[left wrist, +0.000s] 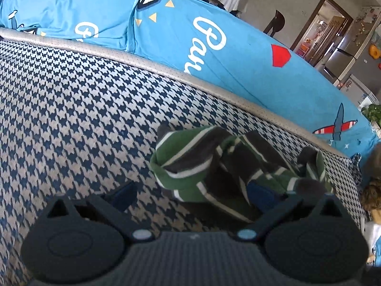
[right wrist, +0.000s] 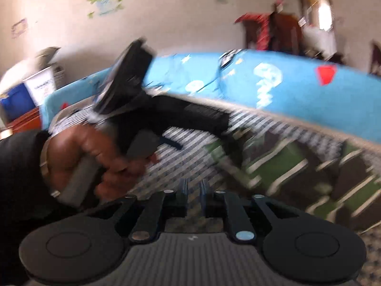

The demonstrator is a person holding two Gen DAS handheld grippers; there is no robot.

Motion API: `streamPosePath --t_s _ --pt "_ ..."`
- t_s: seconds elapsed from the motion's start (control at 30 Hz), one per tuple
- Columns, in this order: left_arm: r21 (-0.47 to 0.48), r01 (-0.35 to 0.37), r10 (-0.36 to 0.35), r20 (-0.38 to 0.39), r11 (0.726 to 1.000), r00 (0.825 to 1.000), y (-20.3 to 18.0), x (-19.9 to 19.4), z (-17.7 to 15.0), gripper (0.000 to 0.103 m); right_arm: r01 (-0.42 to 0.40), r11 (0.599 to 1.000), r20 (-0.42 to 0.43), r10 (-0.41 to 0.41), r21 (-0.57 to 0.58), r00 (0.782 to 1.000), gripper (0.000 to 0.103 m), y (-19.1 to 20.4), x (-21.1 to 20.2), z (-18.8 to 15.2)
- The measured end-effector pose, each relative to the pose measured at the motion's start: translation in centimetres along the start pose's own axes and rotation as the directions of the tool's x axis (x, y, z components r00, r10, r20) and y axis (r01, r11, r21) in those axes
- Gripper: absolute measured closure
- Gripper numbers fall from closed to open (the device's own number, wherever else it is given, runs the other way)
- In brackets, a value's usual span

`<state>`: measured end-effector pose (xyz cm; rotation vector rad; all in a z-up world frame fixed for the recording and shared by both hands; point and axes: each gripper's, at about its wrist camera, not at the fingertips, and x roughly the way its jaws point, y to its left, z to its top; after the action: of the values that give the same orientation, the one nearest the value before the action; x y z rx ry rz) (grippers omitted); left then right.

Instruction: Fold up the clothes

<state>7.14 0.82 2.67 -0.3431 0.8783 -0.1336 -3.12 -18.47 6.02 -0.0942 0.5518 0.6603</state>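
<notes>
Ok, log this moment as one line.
left hand-held gripper: open, over striped garment | right hand-held gripper: shut, empty, blurred | garment: crumpled, unfolded, on houndstooth cushion

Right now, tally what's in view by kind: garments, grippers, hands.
Garments: 1, the striped garment crumpled on the houndstooth cover.
Grippers: 2, left gripper open, right gripper nearly shut on nothing.
Hands: 1, the hand holding the left gripper's handle.
Total: 4.

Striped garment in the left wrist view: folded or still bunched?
Bunched, not folded. The striped garment lies in a crumpled heap with overlapping creases on the houndstooth cushion; no flat, squared edges show.
</notes>
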Motion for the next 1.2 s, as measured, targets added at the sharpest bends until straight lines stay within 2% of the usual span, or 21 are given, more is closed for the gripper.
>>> streamPosePath --t_s 0.03,0.07,0.1,0.13,0.2,0.3,0.57,0.6,0.67,0.73,0.77,0.8,0.83,1.0,1.2 --pt "-0.001 0.001 -0.001 -0.001 1.0 1.0 0.0 0.1 0.0 0.0 0.032 0.999 0.02 -0.032 0.006 0.999 0.069 -0.3 -0.2 0.3" --pt "0.0 0.003 -0.003 -0.004 1.0 1.0 -0.1 0.2 0.0 0.0 0.064 0.998 0.04 -0.064 0.012 0.997 0.06 -0.5 -0.4 0.5" --pt "0.0 0.002 -0.002 -0.01 1.0 1.0 -0.1 0.4 -0.1 0.0 0.091 0.996 0.057 -0.092 0.023 0.994 0.046 -0.9 -0.5 0.7" --pt "-0.001 -0.001 0.001 -0.019 1.0 1.0 -0.1 0.6 -0.1 0.0 0.113 0.993 0.071 -0.116 0.038 0.991 0.039 -1.2 -0.5 0.8" --pt "-0.005 -0.007 0.006 -0.034 1.0 0.999 -0.1 1.0 -0.2 0.0 0.158 0.985 0.097 -0.165 0.07 0.982 0.035 -2.0 -0.6 1.0" --pt "-0.002 -0.009 0.009 -0.038 1.0 0.999 -0.1 1.5 -0.4 0.0 0.182 0.981 0.081 -0.187 0.064 0.979 0.028 -2.3 0.4 1.0" --pt "0.06 -0.105 0.108 -0.036 0.993 0.994 -0.4 2.1 -0.7 0.0 0.223 0.975 0.016 -0.223 0.02 0.975 0.028 -3.0 3.7 0.8" --pt "0.075 -0.123 0.125 -0.028 0.99 0.992 -0.5 2.1 -0.7 0.0 0.228 0.974 0.008 -0.228 0.014 0.974 0.028 -3.1 4.1 0.7" --pt "0.11 -0.163 0.164 -0.003 0.98 0.986 -1.0 2.0 -0.8 0.0 0.238 0.971 -0.008 -0.238 0.003 0.971 0.04 -3.2 4.9 0.7" --pt "0.144 -0.201 0.2 0.023 0.969 0.98 -1.4 1.9 -0.9 0.0 0.247 0.969 -0.024 -0.247 -0.009 0.969 0.066 -3.4 5.7 0.6" --pt "0.162 -0.218 0.215 0.038 0.962 0.976 -1.7 1.8 -1.0 0.0 0.245 0.969 -0.033 -0.245 -0.012 0.969 0.073 -3.4 5.8 0.5" --pt "0.179 -0.235 0.229 0.053 0.955 0.972 -1.9 1.8 -1.1 0.0 0.238 0.971 -0.043 -0.238 -0.013 0.97 0.085 -3.4 5.8 0.3" --pt "0.192 -0.25 0.241 0.07 0.949 0.968 -2.2 1.6 -1.1 0.0 0.227 0.974 -0.053 -0.228 -0.014 0.972 0.089 -3.4 5.8 0.2" --pt "0.242 -0.31 0.277 0.16 0.92 0.948 -3.3 0.8 -1.2 0.0 0.142 0.989 -0.091 -0.145 -0.039 0.985 0.091 -2.1 5.0 -0.8" --pt "0.304 -0.378 0.311 0.246 0.875 0.918 -4.2 0.0 -1.7 0.0 0.009 0.995 -0.145 -0.025 -0.104 0.989 0.092 0.4 4.3 -2.3"
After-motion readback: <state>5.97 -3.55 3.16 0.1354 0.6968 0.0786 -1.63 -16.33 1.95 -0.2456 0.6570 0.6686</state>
